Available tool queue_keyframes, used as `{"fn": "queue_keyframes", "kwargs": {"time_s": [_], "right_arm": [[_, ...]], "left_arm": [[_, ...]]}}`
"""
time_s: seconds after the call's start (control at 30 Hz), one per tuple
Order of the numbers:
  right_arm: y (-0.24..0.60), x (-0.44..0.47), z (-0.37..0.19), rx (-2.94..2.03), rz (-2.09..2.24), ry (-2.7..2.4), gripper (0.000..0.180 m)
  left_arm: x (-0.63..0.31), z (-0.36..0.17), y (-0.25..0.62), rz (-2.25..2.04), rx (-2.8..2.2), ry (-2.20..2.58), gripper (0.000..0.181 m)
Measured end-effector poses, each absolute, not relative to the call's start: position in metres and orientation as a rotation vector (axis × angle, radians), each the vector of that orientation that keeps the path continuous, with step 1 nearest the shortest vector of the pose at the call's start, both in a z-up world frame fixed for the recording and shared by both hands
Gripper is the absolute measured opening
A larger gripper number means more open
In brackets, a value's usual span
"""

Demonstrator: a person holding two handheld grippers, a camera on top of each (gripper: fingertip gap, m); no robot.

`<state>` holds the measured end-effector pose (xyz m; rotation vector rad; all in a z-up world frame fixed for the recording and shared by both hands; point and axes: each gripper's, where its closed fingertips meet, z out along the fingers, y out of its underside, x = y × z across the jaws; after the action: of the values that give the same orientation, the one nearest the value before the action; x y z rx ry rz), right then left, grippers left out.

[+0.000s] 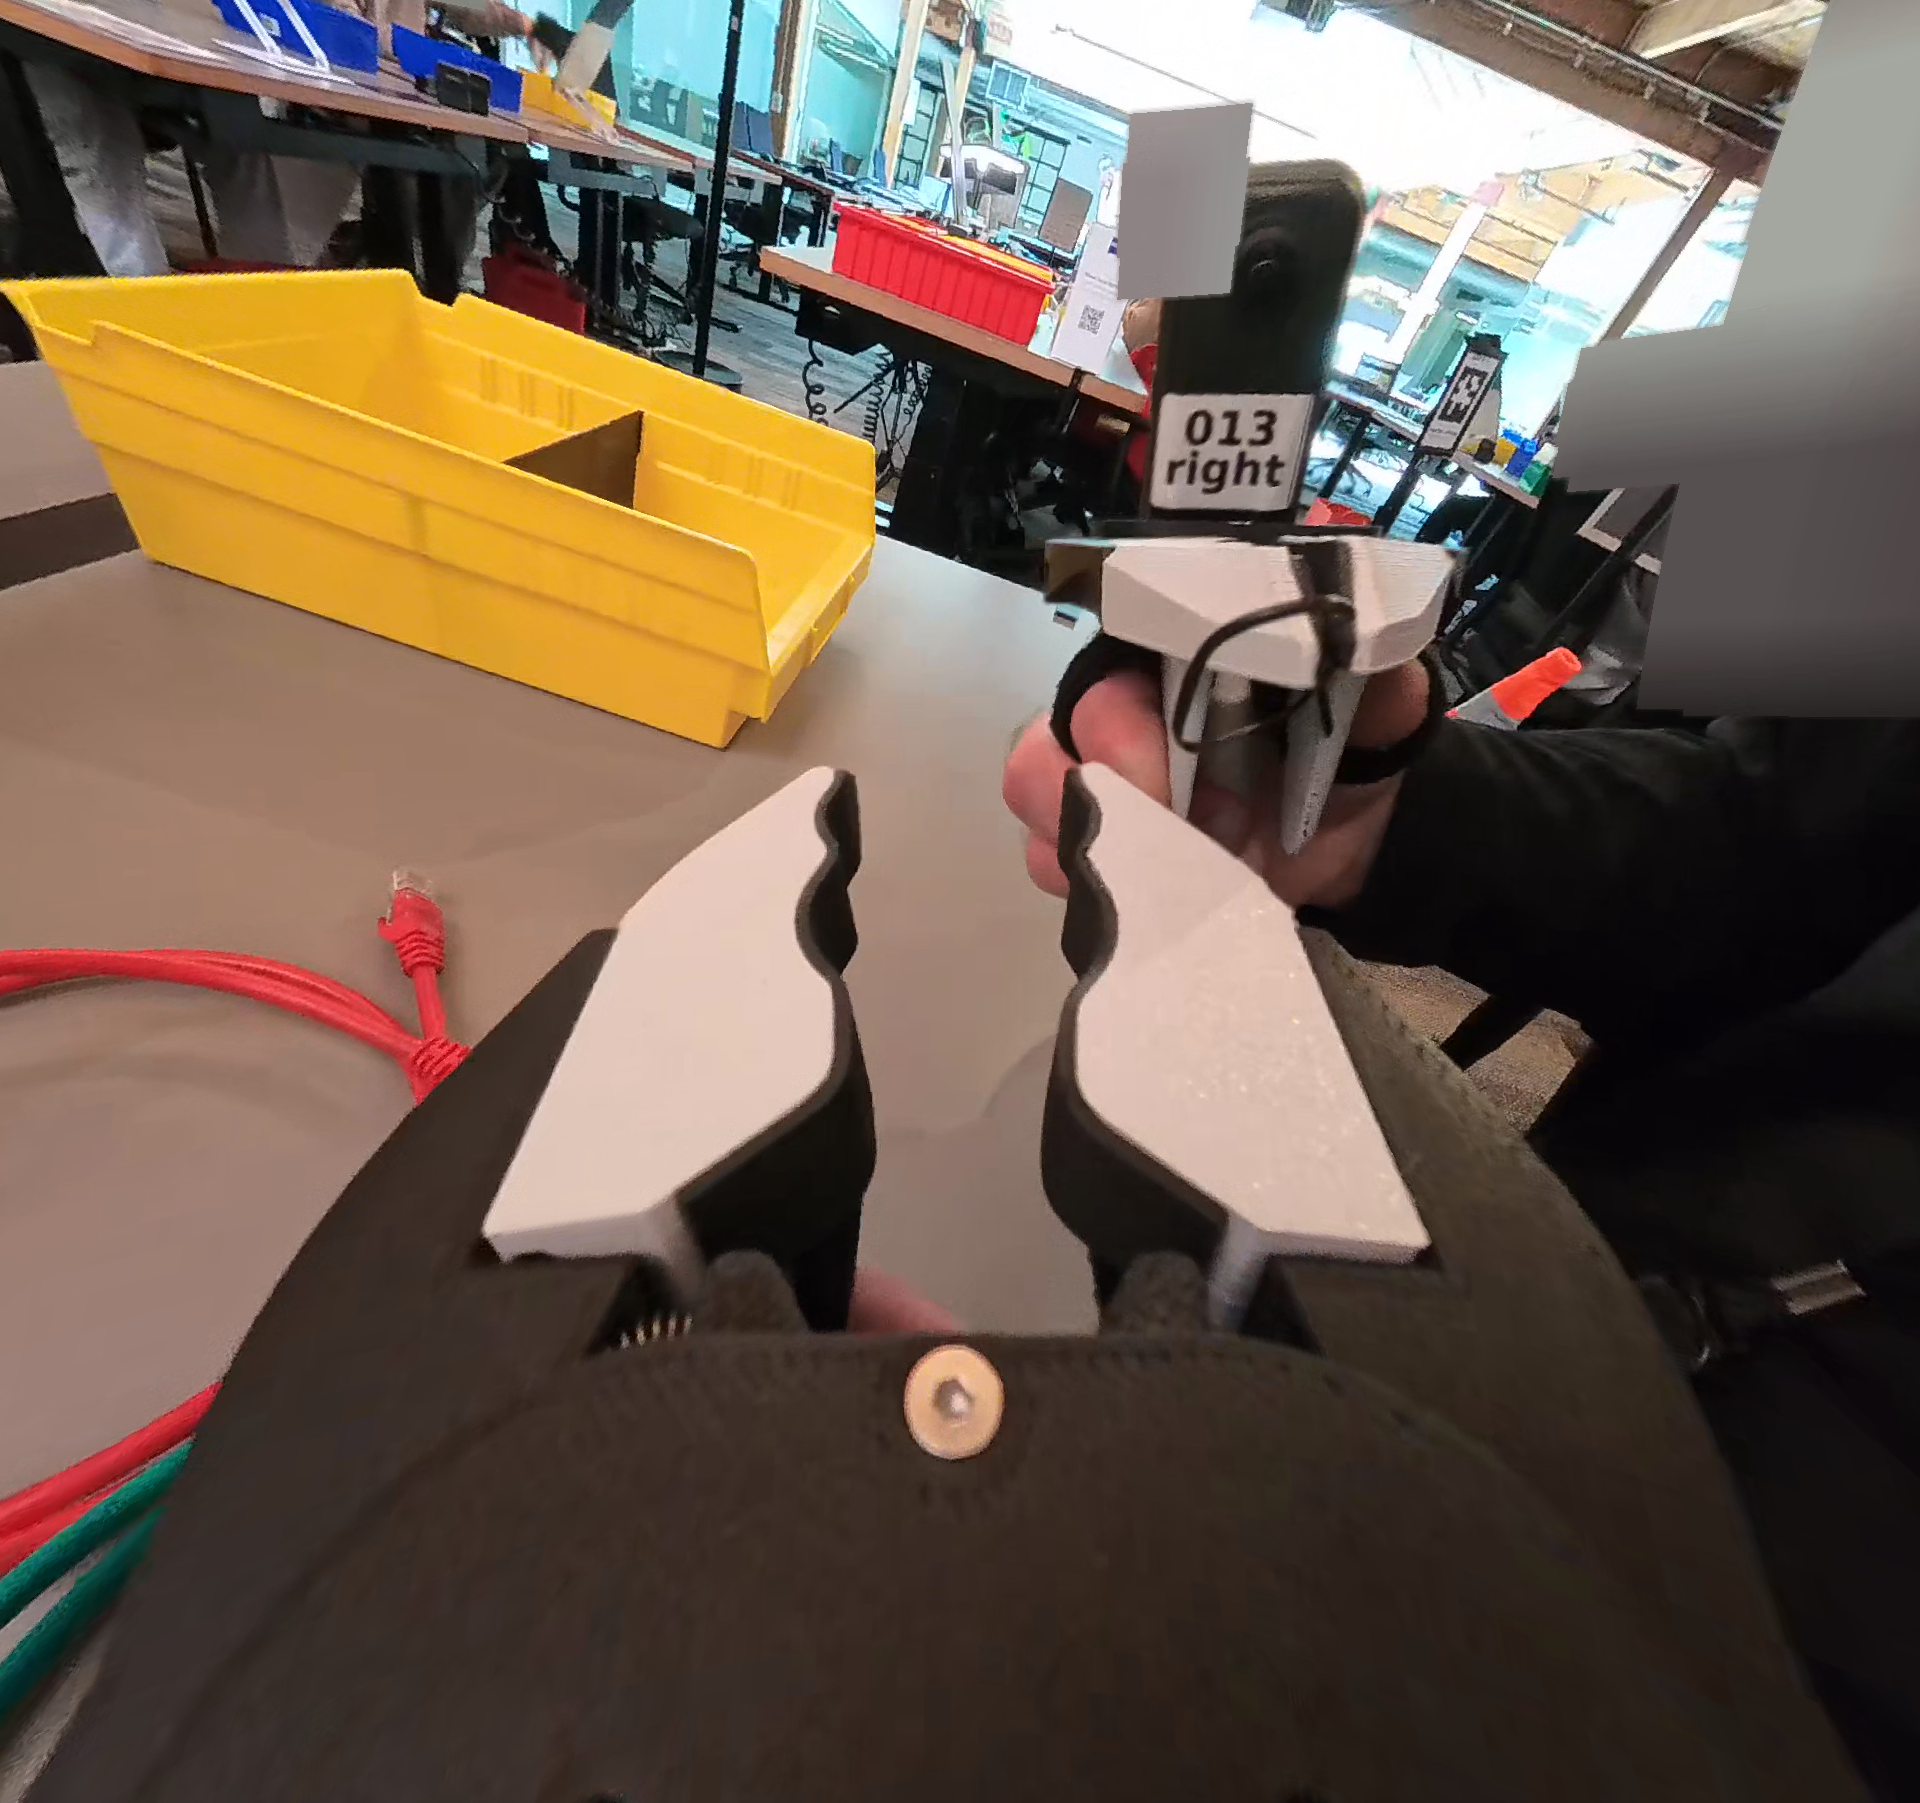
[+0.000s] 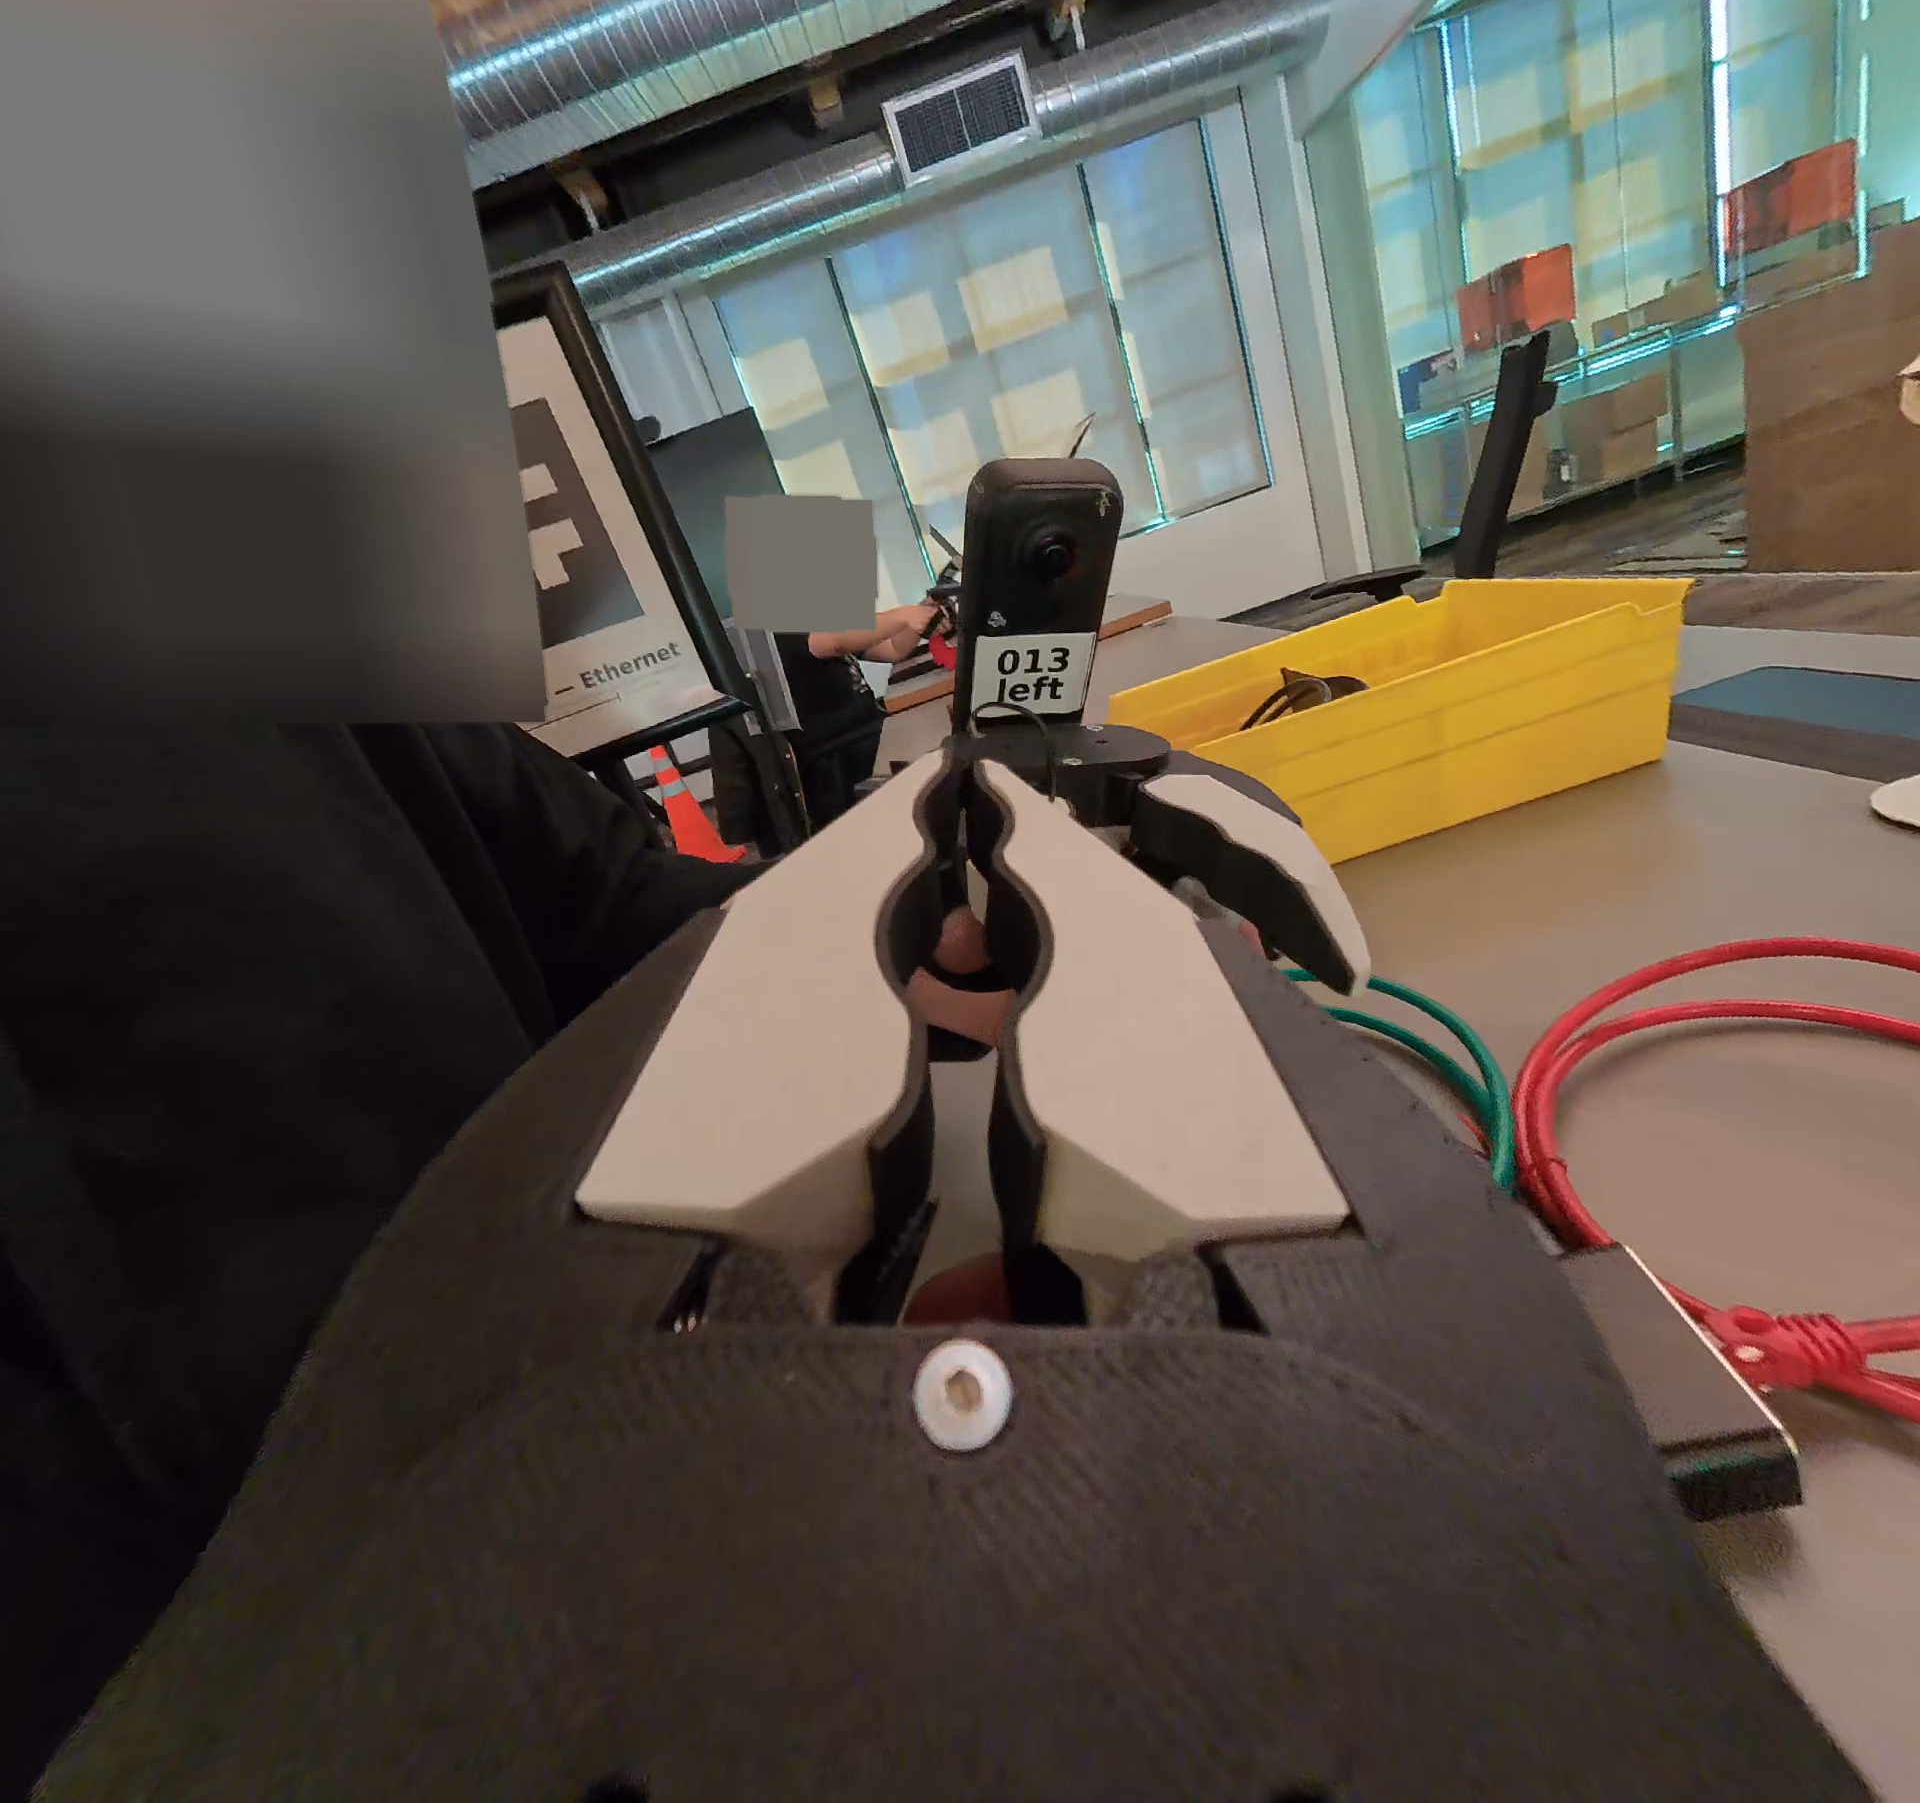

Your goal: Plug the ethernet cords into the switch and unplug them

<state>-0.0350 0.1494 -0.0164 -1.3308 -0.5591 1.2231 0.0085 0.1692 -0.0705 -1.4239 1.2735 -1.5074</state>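
My left gripper (image 1: 961, 797) is open and empty, held above the grey table (image 1: 260, 797). A red ethernet cord (image 1: 312, 984) lies to its left with its clear plug (image 1: 408, 889) free on the table. A green cord (image 1: 73, 1587) runs beside it at the bottom left. My right gripper (image 2: 961, 766) is shut with nothing between its fingers. It faces the left gripper, held in a hand, and shows in the left wrist view (image 1: 1288, 600). Red cord (image 2: 1662, 1005) and green cord (image 2: 1455, 1057) loops lie to its right. No switch is clearly seen.
A yellow bin (image 1: 447, 506) stands on the table behind the cords; it also shows in the right wrist view (image 2: 1455, 714) with dark cables inside. A black flat block with a metal edge (image 2: 1714, 1410) sits by the right gripper's body. A person's dark sleeve (image 1: 1621, 870) is at the right. The grippers' ends are close to 6 cm from one another.
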Motion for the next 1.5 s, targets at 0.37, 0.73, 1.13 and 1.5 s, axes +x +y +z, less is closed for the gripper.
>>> {"fn": "queue_keyframes", "kwargs": {"time_s": [0.37, 0.73, 1.13, 1.5], "right_arm": [[0.152, -0.027, -0.018, -1.309, 1.264, -0.510, 0.000], [0.155, -0.020, -0.018, -1.300, 1.262, -0.483, 0.000], [0.155, -0.018, -0.019, -1.295, 1.283, -0.474, 0.000], [0.154, -0.019, -0.028, -1.342, 1.282, -0.504, 0.000]], "left_arm": [[0.003, -0.047, 0.158, -1.549, -1.217, 1.238, 0.018], [-0.002, -0.038, 0.150, -1.626, -1.158, 1.235, 0.011], [-0.007, -0.027, 0.148, -1.798, -1.142, 1.166, 0.011], [-0.012, -0.043, 0.145, -1.739, -1.194, 1.362, 0.001]]}}
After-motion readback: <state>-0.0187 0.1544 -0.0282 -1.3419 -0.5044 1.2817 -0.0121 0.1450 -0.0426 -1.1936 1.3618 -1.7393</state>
